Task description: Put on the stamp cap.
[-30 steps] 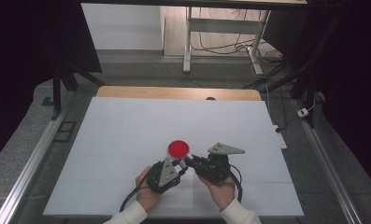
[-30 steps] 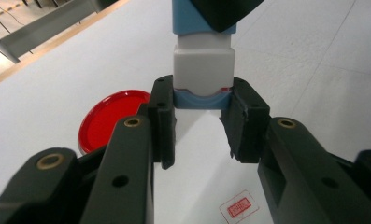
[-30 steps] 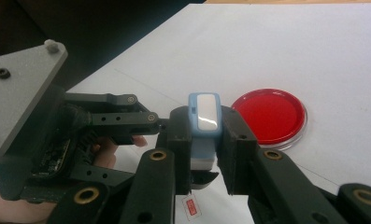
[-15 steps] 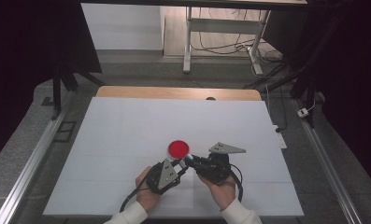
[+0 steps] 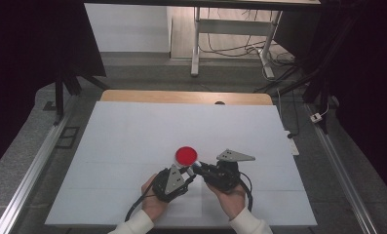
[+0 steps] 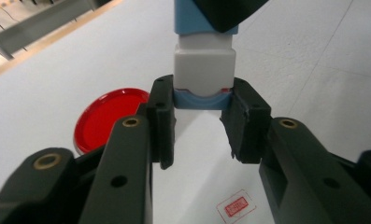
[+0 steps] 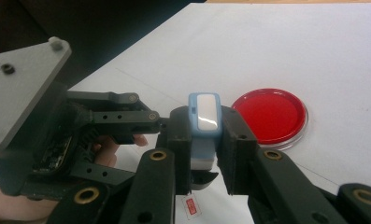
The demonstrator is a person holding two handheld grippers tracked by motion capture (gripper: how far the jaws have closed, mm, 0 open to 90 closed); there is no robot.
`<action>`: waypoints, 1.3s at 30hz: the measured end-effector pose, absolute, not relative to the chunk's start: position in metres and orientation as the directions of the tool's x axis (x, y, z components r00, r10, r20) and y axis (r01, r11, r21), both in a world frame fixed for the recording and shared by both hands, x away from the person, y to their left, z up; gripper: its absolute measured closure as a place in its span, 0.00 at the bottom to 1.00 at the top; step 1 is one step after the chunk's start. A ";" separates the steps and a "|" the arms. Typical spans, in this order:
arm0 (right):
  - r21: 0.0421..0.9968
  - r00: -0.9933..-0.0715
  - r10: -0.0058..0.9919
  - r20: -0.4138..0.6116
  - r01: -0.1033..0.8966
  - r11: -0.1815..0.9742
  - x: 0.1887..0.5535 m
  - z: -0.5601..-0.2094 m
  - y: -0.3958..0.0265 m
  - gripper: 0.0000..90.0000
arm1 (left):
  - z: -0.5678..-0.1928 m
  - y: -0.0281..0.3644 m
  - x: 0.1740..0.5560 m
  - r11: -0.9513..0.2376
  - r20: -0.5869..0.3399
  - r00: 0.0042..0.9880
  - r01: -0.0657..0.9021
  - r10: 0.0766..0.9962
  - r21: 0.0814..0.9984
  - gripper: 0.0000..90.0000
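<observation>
A small blue and white block (image 7: pixel 204 114) hangs just above the white table, held between both grippers. My right gripper (image 7: pixel 204 128) is shut on its sides, fingers (image 7: pixel 237 140) pressing on it. From the opposite side my left gripper (image 6: pixel 199 100) has its pads (image 6: pixel 160 107) against the block's (image 6: pixel 204 65) blue end. Its jaws have just been opening slightly, with the block still between them. In the high view the left gripper (image 5: pixel 191 173) and right gripper (image 5: pixel 199 168) meet tip to tip near the table's front. A red round dish (image 5: pixel 186 155) lies just beyond them.
The white table top (image 5: pixel 132 136) stretches wide to the left, right and back. A small red and white sticker (image 6: pixel 234 205) lies on it under the grippers. Metal rails (image 5: pixel 30 170) run along both sides; a wooden edge (image 5: pixel 181 96) is at the back.
</observation>
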State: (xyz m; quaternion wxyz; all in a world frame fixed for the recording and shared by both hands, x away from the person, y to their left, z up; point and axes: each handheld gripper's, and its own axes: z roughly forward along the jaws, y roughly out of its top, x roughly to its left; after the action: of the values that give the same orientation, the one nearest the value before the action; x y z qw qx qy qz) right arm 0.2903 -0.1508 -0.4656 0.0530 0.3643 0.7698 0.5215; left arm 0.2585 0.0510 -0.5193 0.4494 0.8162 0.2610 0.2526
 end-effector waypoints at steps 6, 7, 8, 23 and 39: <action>0.850 -0.734 0.615 0.288 0.492 0.189 0.291 -0.467 -0.151 0.84 | -0.519 0.055 0.262 -0.439 0.125 0.744 0.242 0.657 0.865 0.59; 0.850 -0.734 0.615 0.288 0.491 0.189 0.291 -0.466 -0.152 0.84 | -0.519 0.056 0.263 -0.442 0.117 0.748 0.251 0.653 0.861 0.56; 0.851 -0.734 0.615 0.288 0.491 0.187 0.291 -0.466 -0.152 0.84 | -0.519 0.056 0.263 -0.442 0.113 0.746 0.258 0.656 0.859 0.54; 0.863 -0.753 0.607 0.255 0.460 0.209 0.298 -0.466 -0.160 0.84 | -0.507 0.097 0.252 -0.450 -0.022 0.781 0.382 0.625 0.807 0.45; 0.872 -0.764 0.621 0.175 0.414 0.263 0.309 -0.466 -0.171 0.84 | -0.510 0.195 0.224 -0.343 -0.084 0.662 0.488 0.745 0.803 0.43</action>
State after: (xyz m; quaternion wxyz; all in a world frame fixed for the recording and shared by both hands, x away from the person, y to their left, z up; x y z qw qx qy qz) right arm 0.3087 -0.1714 -0.4657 0.1017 0.3284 0.7880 0.5108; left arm 0.2237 0.1947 -0.5097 0.4268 0.8054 0.3828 0.1504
